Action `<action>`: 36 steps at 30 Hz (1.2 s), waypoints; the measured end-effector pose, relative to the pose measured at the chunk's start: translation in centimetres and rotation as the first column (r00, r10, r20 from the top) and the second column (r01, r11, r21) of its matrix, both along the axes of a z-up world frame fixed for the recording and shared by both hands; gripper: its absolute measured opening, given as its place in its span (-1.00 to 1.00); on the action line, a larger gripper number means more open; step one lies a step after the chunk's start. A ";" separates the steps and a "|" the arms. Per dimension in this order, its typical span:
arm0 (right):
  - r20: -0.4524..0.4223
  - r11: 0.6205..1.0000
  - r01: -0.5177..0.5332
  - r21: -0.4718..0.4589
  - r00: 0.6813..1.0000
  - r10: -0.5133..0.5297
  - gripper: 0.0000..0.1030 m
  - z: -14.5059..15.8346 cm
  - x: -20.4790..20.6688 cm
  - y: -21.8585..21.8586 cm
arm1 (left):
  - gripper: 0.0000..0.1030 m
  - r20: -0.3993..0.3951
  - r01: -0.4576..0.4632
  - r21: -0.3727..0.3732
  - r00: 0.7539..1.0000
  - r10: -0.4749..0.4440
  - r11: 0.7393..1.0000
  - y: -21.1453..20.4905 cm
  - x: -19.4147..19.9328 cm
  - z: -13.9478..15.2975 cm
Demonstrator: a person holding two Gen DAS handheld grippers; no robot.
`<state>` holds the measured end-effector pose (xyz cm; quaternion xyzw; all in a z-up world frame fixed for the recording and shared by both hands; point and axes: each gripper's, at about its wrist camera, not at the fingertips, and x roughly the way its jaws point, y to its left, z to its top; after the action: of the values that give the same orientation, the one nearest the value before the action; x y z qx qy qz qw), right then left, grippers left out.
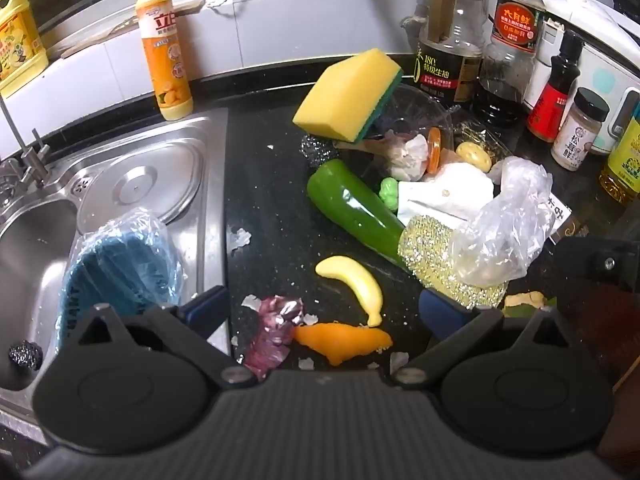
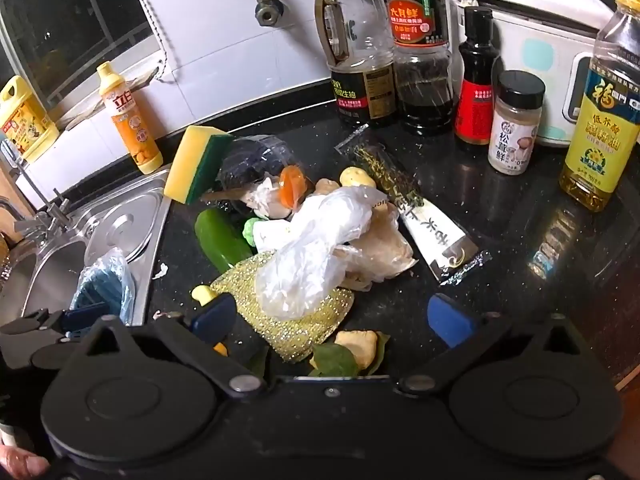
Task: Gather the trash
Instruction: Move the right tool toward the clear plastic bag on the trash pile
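Trash lies on the black counter (image 1: 272,184). In the left wrist view my left gripper (image 1: 320,312) is open and empty, above a purple wrapper (image 1: 272,332), an orange peel (image 1: 344,340) and a yellow banana (image 1: 356,284). A green pepper (image 1: 352,208), a gold scouring pad (image 1: 440,260) and a crumpled clear bag (image 1: 504,224) lie beyond. In the right wrist view my right gripper (image 2: 332,316) is open and empty, with the gold pad (image 2: 296,320), the clear bag (image 2: 316,256) and a leaf with a yellow scrap (image 2: 348,352) between its fingers.
A steel sink (image 1: 48,240) at the left holds a blue basket lined with a plastic bag (image 1: 116,268). A yellow sponge (image 1: 348,96) leans on a clear dish. Sauce bottles (image 2: 420,52), a spice jar (image 2: 514,124), an oil bottle (image 2: 604,108) and a rice cooker (image 2: 532,40) stand at the back. A long packet (image 2: 416,208) lies at right.
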<state>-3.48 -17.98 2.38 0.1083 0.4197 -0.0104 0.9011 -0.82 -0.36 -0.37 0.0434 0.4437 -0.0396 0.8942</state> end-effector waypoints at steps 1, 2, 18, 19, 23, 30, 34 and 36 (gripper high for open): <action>-0.001 1.000 -0.002 0.001 1.000 0.002 1.00 0.0 -0.1 0.0 | 1.00 -0.001 0.000 0.000 1.000 0.000 1.000 0.0 0.0 0.0; -0.002 1.000 -0.003 0.001 1.000 0.003 1.00 0.0 -0.1 0.0 | 1.00 -0.002 0.000 0.000 1.000 0.000 1.000 0.0 0.0 0.0; 0.001 0.999 -0.002 0.034 1.000 0.002 1.00 -0.1 0.1 -0.3 | 1.00 -0.002 0.011 0.014 1.000 -0.011 1.000 -0.5 0.3 -0.2; -0.002 0.999 0.000 0.038 1.000 0.000 1.00 -0.2 0.2 -0.4 | 1.00 -0.003 0.012 0.015 1.000 -0.012 1.000 -0.5 0.3 -0.2; 0.004 0.998 0.013 0.055 1.000 -0.013 1.00 -0.3 0.2 -0.9 | 1.00 -0.006 0.022 0.014 1.000 -0.022 1.000 -0.9 0.4 -0.2; 0.014 0.997 0.028 0.067 0.999 -0.029 1.00 -0.6 0.1 -1.8 | 1.00 -0.015 0.023 0.015 1.000 -0.023 1.000 -1.6 0.6 -0.4; 0.009 0.995 0.050 0.090 0.999 -0.051 1.00 -0.8 -0.1 -2.8 | 1.00 -0.012 0.027 0.009 1.000 -0.027 1.000 -2.0 0.6 -0.4; 0.012 0.994 0.056 0.094 0.998 -0.057 1.00 -0.8 -0.1 -3.3 | 1.00 0.005 0.042 0.003 0.999 -0.042 0.999 -2.5 0.4 -0.3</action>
<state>-3.58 -21.25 1.56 0.1624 0.4100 -0.0153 0.8974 -0.38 -2.84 -0.62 0.0542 0.4405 -0.0575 0.8942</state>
